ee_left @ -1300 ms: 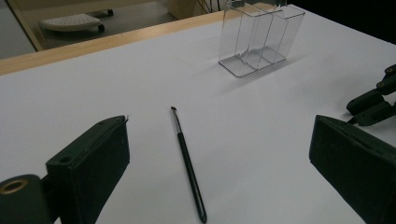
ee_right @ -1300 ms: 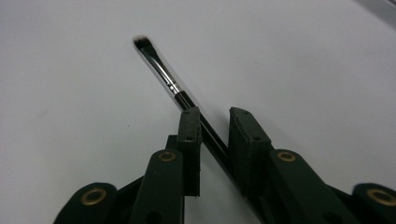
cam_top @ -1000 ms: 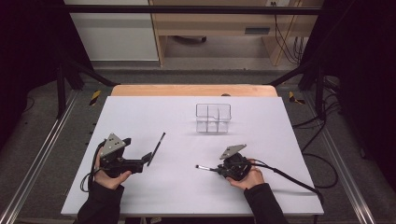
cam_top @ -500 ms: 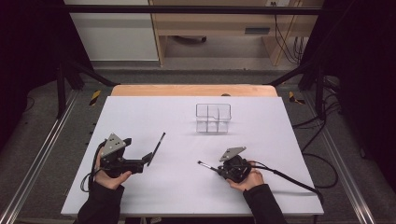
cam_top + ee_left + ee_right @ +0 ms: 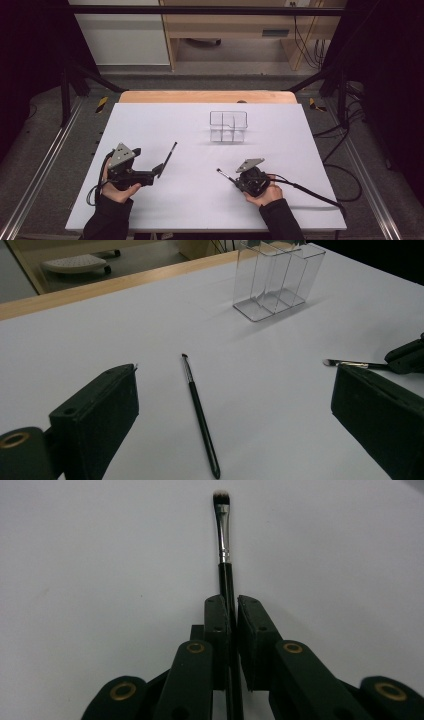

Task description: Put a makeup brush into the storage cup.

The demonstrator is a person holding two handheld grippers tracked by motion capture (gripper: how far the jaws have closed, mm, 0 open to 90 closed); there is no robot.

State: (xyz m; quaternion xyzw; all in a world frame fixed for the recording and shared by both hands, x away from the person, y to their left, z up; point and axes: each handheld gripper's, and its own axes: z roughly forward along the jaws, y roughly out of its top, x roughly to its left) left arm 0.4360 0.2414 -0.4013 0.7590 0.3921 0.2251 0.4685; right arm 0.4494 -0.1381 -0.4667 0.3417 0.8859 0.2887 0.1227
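Observation:
A long thin black brush lies flat on the white table, its tip pointing away. My left gripper rests low at the near left, open, its jaws standing wide on either side of this brush without touching it. At the near right my right gripper is shut on the black handle of a small makeup brush. Its silver ferrule and pale bristles stick out ahead, just above the table. A clear divided organizer stands upright farther back.
The table's wooden far edge runs behind the organizer. A black cable trails right from my right gripper across the table. Metal frame rails flank both sides.
The small brush in my right gripper has swung a little, its tip now pointing more toward the far left. My left gripper and the long brush have not moved.

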